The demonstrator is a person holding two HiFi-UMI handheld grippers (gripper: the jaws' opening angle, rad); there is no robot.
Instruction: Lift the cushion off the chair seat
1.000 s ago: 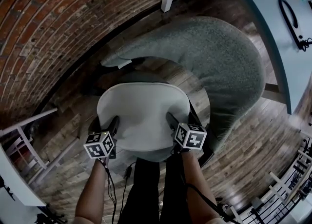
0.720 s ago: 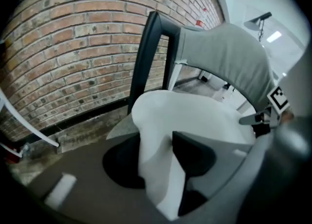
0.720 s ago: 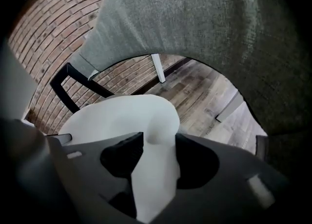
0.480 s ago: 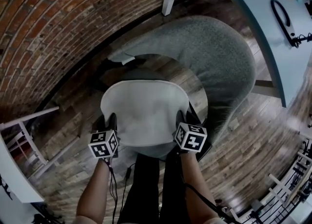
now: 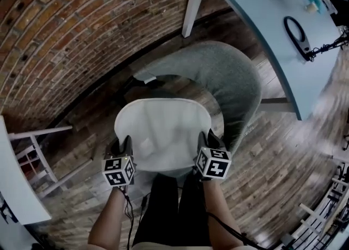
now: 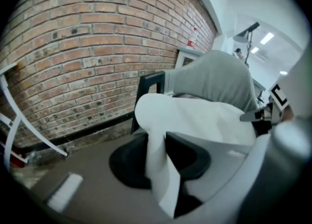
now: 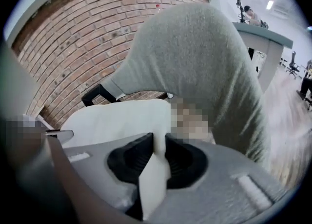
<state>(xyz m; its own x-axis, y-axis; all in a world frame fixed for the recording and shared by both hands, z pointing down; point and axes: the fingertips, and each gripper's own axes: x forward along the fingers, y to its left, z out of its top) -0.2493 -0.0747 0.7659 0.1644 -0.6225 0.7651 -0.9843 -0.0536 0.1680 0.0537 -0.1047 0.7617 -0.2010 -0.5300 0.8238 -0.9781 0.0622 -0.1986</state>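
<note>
A white cushion hangs between my two grippers, above the seat of the grey upholstered chair. My left gripper pinches the cushion's left edge, and my right gripper pinches its right edge. Both pairs of jaws have just been closing, with the cushion's edge between them. In the left gripper view the dark pads of the left gripper press on a fold of white cushion. In the right gripper view the right gripper clamps a strip of the cushion in front of the chair back.
A brick wall curves along the left and back. A pale blue table with a black cable loop stands at the upper right on a white leg. A white rack is at the left. The floor is wood.
Both grippers shut on the cushion's side edges and rose with it. The cushion has come up off the seat toward the camera.
</note>
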